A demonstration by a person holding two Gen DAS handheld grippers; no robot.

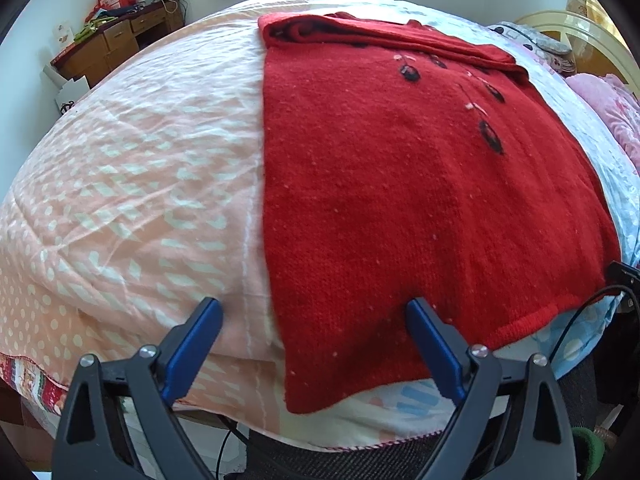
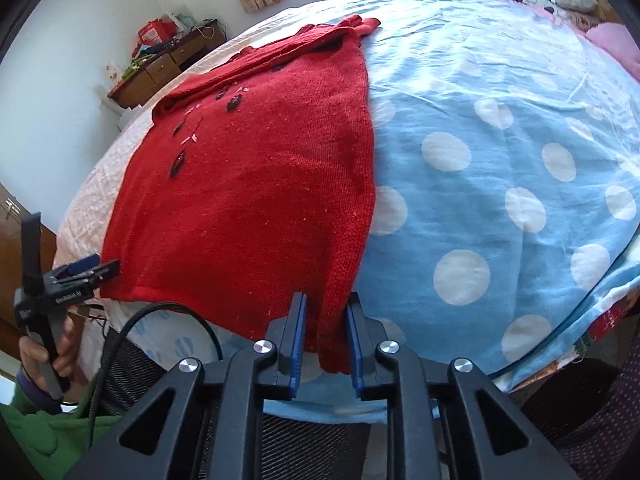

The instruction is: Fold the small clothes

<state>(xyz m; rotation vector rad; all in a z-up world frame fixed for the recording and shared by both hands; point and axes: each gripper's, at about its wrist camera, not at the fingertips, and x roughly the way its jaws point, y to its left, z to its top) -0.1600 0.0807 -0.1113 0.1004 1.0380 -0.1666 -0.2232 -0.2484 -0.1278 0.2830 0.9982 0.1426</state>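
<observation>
1. A red knitted sweater (image 1: 400, 184) lies spread flat on a bed (image 1: 132, 184), its hem at the near edge and its sleeves folded across the far end. The bedcover is pink under the sweater's left side and blue with white dots under its right side.

2. The left hand-held gripper (image 1: 314, 340) is wide apart, straddling the sweater's near left corner — 1 finger over the pink cover, the other over the red knit — and grips nothing.

3. The right hand-held gripper (image 2: 325, 344) has its jaws narrowly apart, with the sweater's near right corner hanging between them. Whether the pads already pinch the fabric cannot be told.

4. Judged step: taking hold of the 2 hem corners, ready to fold the bottom up toward the collar. The next move probably calls for closing both grippers on the corners, then lifting together and evenly so the knit does not skew.

5. Only the right wrist view shows the person's left hand (image 2: 44, 360) around the other gripper's handle, and the blue dotted cover stretching right.

6. Only the left wrist view shows the sweater's left edge — straight against the pink cover. A cluttered wooden table (image 1: 120, 40) against the far wall appears in both views.
</observation>
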